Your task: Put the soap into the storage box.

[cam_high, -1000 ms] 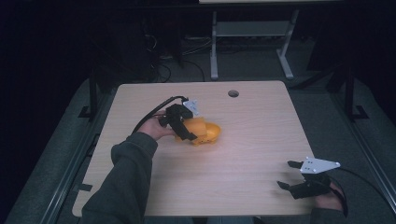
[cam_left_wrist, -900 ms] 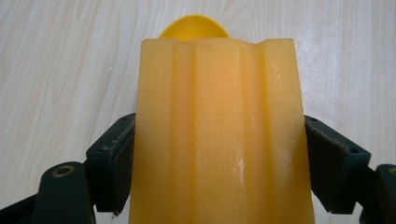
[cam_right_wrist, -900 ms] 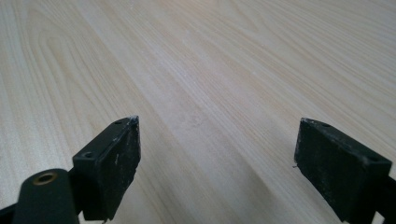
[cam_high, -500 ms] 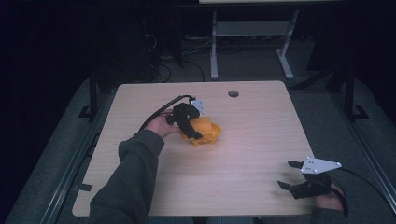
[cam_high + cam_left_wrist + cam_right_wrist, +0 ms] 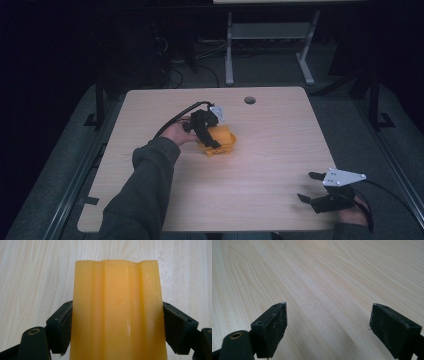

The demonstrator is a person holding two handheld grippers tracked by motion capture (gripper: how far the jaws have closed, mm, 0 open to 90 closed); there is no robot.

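An orange-yellow ridged plastic object (image 5: 222, 142) sits left of the middle of the wooden table (image 5: 280, 150). My left gripper (image 5: 206, 131) reaches over it from the left and is shut on it. In the left gripper view the orange object (image 5: 117, 315) stands between the two black pads (image 5: 62, 325), which press on its two sides, and my left gripper (image 5: 117, 305) looks down at the tabletop. My right gripper (image 5: 305, 186) rests near the table's front right corner, open. Bare wood lies between its jaws in the right gripper view (image 5: 328, 307).
A round cable hole (image 5: 249, 100) lies near the table's far edge. Beyond the table stands a metal desk frame (image 5: 270, 35) on a dark floor. The person's left sleeve (image 5: 145, 190) crosses the front left of the table.
The left hand has turned, so its gripper now lies over the top of the orange object, which has tipped slightly. The right gripper has not moved.
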